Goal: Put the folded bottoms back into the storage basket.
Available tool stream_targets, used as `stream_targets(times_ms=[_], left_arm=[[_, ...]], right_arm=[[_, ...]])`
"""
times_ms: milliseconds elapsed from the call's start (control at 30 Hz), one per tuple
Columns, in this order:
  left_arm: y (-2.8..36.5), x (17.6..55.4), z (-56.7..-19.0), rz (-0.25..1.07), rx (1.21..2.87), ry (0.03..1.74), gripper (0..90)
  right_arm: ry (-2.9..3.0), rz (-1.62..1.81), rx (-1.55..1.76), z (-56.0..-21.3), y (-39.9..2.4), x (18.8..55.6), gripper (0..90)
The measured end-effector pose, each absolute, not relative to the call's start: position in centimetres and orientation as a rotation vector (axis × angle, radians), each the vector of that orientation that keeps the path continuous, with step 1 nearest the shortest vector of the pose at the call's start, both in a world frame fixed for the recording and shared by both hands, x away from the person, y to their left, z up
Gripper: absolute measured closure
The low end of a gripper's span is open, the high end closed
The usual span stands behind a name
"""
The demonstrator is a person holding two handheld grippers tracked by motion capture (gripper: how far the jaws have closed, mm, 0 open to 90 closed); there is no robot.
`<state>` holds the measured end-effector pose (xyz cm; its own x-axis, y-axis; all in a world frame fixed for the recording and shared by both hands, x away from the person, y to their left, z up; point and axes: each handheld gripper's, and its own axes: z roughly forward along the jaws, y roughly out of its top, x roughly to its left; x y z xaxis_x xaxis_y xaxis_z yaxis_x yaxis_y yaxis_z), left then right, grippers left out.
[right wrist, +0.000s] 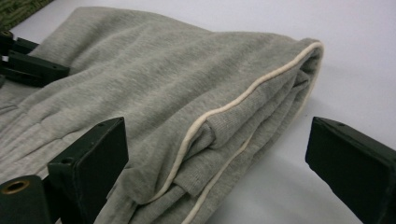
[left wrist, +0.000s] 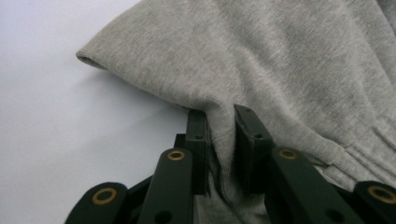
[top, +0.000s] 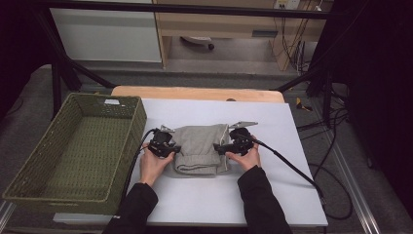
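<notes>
Folded grey garment (top: 199, 148) lying mid-frame on the white worktop (top: 272, 126), right of the green basket (top: 73, 151). Left claw (left wrist: 219, 140) pinching its edge; right claw (right wrist: 217, 154) spread wide around the piped fold, not pressing.

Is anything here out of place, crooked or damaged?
Nothing stands out. The folded grey garment lies flat on the white table, with no visible damage. The left hand-held gripper pinches its edge; the right hand-held gripper stands open around the other side. The green basket sits upright at the left.
</notes>
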<state>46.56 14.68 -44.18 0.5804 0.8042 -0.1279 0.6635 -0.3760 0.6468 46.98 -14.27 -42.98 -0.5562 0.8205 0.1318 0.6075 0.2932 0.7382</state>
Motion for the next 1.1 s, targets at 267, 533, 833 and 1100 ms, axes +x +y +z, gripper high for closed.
stream_targets(times_ms=[267,533,833,1100], left_arm=[[14.7,46.6,-44.2,0.273,2.146,1.162,76.6],[14.7,46.6,-44.2,0.270,2.145,1.162,76.6],[14.7,46.6,-44.2,0.266,2.144,1.164,76.7],[14.7,46.6,-44.2,0.266,2.145,1.163,76.6]], right_arm=[[2.306,1.083,1.330,-44.0,-13.9,47.4,10.4],[2.326,1.086,1.357,-44.6,-13.6,47.5,19.8],[2.351,1.079,1.387,-44.8,-13.5,47.5,28.3],[2.365,1.091,1.395,-44.7,-13.5,47.4,37.7]])
